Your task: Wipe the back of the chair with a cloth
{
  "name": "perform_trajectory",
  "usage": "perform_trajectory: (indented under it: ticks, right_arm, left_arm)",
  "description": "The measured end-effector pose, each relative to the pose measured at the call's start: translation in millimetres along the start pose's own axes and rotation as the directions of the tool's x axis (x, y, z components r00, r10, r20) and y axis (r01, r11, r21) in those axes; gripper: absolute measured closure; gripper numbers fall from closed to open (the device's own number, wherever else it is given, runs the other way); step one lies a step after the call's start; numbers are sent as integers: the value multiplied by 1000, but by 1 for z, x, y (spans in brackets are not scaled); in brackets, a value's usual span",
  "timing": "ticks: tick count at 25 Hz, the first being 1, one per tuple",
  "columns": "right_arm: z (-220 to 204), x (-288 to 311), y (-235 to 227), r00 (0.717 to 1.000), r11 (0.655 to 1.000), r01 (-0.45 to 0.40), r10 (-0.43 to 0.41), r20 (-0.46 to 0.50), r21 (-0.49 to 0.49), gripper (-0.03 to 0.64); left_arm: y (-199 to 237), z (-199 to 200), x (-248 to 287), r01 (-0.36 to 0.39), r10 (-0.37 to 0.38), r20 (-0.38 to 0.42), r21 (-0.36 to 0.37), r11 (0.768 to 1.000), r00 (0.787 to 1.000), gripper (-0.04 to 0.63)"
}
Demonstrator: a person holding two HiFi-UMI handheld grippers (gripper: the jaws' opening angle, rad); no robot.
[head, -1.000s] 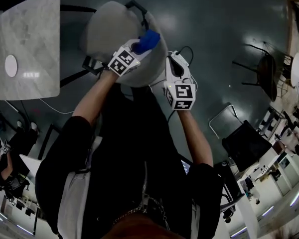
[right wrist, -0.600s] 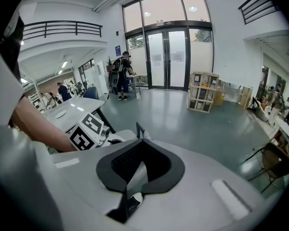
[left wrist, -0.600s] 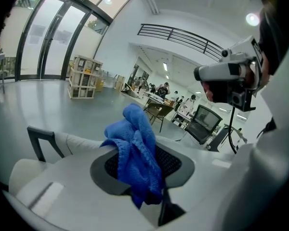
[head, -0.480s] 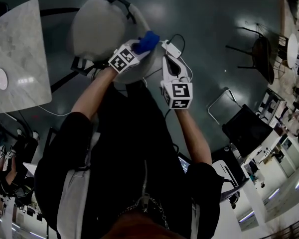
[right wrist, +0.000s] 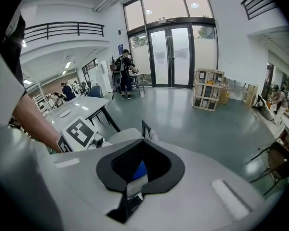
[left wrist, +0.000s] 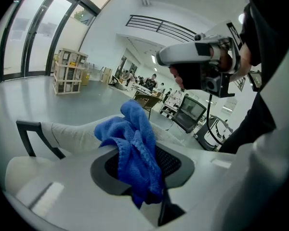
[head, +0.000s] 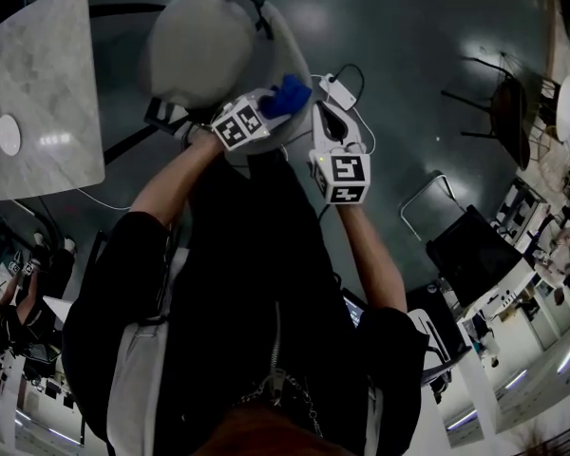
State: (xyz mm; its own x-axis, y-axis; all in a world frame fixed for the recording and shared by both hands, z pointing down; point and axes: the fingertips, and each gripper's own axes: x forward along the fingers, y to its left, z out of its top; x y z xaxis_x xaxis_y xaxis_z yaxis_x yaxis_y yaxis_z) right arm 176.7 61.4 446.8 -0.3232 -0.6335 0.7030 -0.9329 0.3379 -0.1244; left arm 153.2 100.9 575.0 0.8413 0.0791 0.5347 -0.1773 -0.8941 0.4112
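The grey chair stands below me, its curved back nearest my hands. A crumpled blue cloth is pressed against the back's top edge, and my left gripper is shut on it. In the left gripper view the cloth bulges out of the jaws over the pale chair back. My right gripper hovers just right of the cloth, shut with nothing in it. In the right gripper view a bit of blue cloth shows beyond its closed jaws, with the chair behind.
A marble table stands left of the chair. A small white box with a cable lies on the dark floor beside the chair. Black chairs and desks sit far right. People stand at distant tables.
The left gripper and the cloth have slid a little right and toward me along the chair back's edge. The right gripper has stayed close beside them.
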Motion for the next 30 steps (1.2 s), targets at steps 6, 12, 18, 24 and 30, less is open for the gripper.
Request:
perform_trajectory:
  ticks: [6,12,18,24,30]
  right_arm:
    - [4,7,12,1000,1000,-27,27,2,-13,614]
    - [9,8,22,998,998,-58,58,-1,-35,614]
    - [12,19,38,995,992,-101,100,-18,-74,614]
    - [23,32,47,992,986,-126,125,-20,-111,614]
    - [21,37,40,993,989,-114,112,-25,-91,614]
  left_arm:
    - [-24,-24,-13,36,-36,-38,2,999,999,474]
    - [-45,-59,-28,64,-63,-103,11,998,993,474]
    - [-57,-84,-43,74,-71,-125,15,997,990,476]
    - [-55,-88,-49,105,-96,-156,46,993,983,474]
    - [19,-50,-51,-76,76,-27,-25,997,997,474]
